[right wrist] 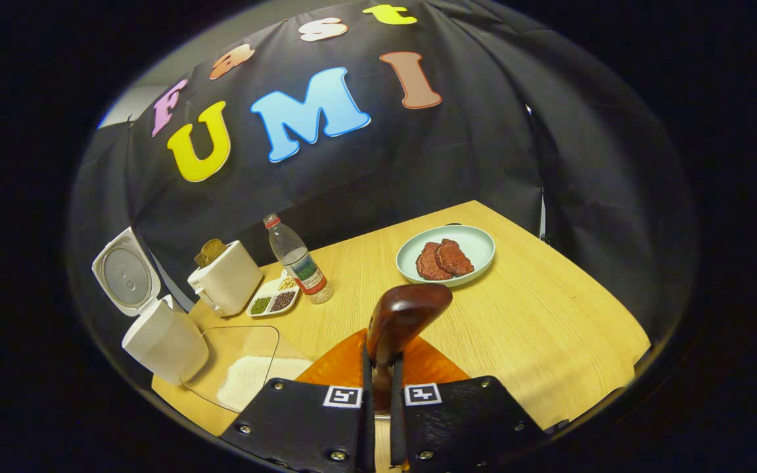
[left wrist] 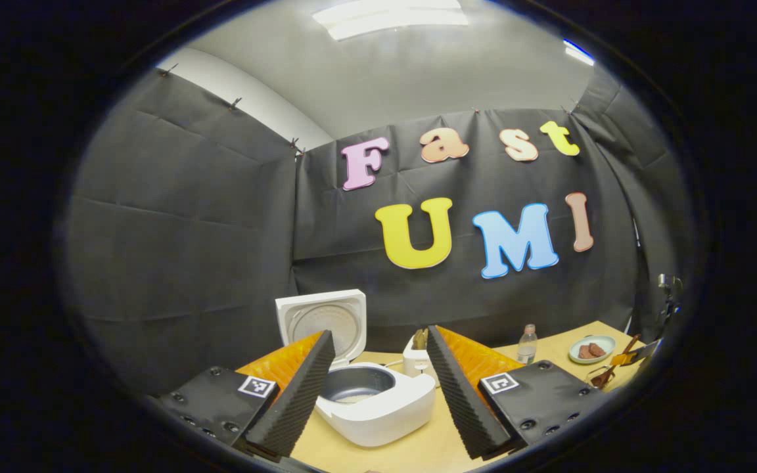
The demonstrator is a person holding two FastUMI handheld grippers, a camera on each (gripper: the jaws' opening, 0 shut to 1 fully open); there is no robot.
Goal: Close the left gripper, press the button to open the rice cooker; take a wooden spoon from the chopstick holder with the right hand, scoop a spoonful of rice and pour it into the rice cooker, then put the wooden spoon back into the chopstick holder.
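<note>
Two fingers of the right gripper are clenched on the neck of the spoon, whose bowl stands up and forward, with no rice visible in it. The left gripper is released, its fingers spread wide, and it hangs over the near edge of the tabletop in front of the cooker.

The step in hand looks like the scoop. To do it well, the spoon should go down to the tray at the near left corner of the tabletop, enter the rice at a low angle, then come up level so that nothing falls on the way to the cooker just beside it. The grip is narrow, so the spoon may turn between the fingers; slow moves are safer.

About containers: the cooker has its lid standing upright, and the pot seems to hold a little pale stuff at the bottom. The tray holds a flat heap of rice. A holder at the far left edge carries something brown on top. Beside it, a small dish has three parts with dark and pale grains, and a bottle stands close. A plate near the far edge holds two reddish slices.
</note>
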